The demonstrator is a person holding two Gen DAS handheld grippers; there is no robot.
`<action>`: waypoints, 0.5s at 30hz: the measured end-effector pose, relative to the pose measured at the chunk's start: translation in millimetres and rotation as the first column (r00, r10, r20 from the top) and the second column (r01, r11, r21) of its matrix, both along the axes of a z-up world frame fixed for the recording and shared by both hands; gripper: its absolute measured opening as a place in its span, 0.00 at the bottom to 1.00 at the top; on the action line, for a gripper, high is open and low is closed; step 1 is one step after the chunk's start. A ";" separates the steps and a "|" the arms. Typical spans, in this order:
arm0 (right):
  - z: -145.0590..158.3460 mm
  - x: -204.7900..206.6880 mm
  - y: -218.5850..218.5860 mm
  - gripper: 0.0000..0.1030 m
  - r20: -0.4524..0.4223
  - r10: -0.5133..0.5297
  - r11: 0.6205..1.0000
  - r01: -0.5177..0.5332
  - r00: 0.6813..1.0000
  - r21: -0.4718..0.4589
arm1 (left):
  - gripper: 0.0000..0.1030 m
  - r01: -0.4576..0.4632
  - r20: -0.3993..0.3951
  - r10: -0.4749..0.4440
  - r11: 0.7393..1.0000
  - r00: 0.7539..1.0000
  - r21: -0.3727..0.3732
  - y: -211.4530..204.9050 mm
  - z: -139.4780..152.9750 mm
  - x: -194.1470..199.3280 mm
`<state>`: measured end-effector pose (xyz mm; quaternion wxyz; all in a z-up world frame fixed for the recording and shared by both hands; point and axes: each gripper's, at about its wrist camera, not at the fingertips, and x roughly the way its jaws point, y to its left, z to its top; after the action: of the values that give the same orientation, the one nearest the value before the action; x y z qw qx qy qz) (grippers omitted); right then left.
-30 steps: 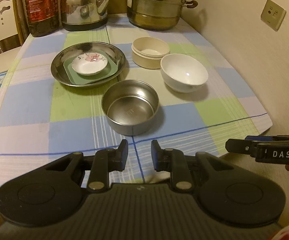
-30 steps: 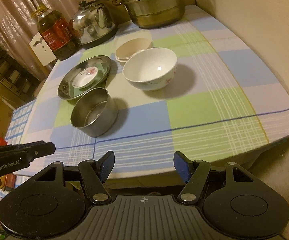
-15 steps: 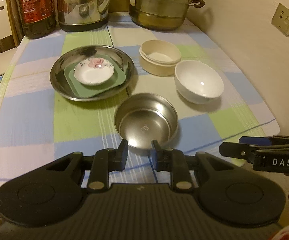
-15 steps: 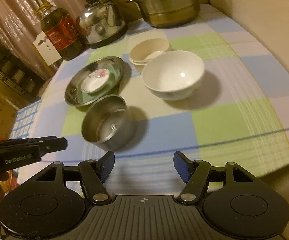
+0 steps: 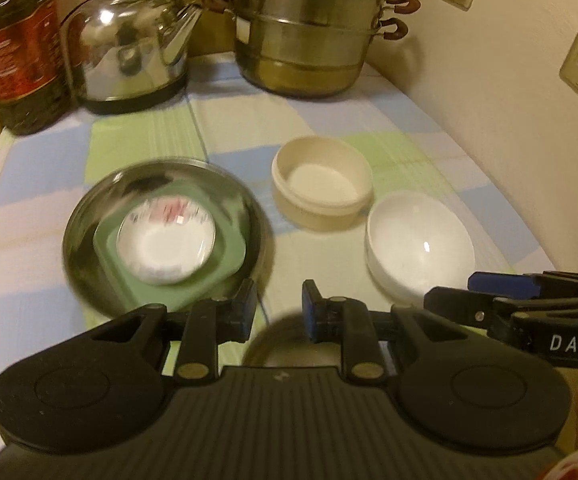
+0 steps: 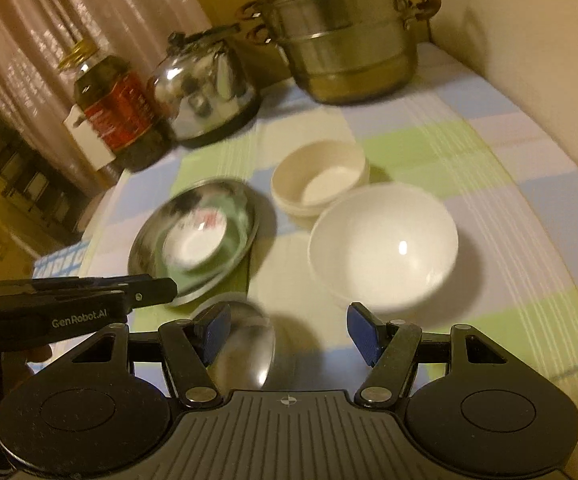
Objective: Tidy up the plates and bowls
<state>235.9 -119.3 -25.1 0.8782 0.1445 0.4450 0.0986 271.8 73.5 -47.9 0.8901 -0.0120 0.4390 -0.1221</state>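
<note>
While both tools close in, aim the right gripper (image 6: 289,334), jaws wide apart and empty, at the white bowl (image 6: 383,250) at frame centre-right; the left gripper (image 5: 279,306), narrowly apart and empty, should straddle the steel bowl (image 5: 277,340) rim at lower centre.

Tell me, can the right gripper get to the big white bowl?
Probably yes. The right gripper is open and empty, and the white bowl sits just ahead of it with nothing in between.
</note>
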 end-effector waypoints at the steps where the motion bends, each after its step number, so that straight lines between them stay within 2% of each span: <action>1: 0.3 8.2 -0.8 0.63 0.010 -0.011 1.000 0.011 1.000 -0.005 | 0.21 0.004 0.004 -0.004 1.000 1.000 -0.005 -1.1 -0.4 8.9; 12: -12.6 91.4 -10.8 0.63 0.059 -0.080 0.994 0.084 0.995 -0.073 | 0.21 -0.002 -0.010 0.001 0.999 1.000 -0.048 -13.0 -18.2 99.4; 15: -20.6 110.1 -15.8 0.59 0.052 -0.091 0.991 0.095 0.995 -0.090 | 0.21 -0.008 -0.032 0.006 0.998 0.999 -0.065 -16.7 -27.5 121.3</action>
<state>346.0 -135.1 -45.7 0.8980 0.1219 0.4209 0.0403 393.1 56.8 -75.3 0.8826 -0.0445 0.4487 -0.1328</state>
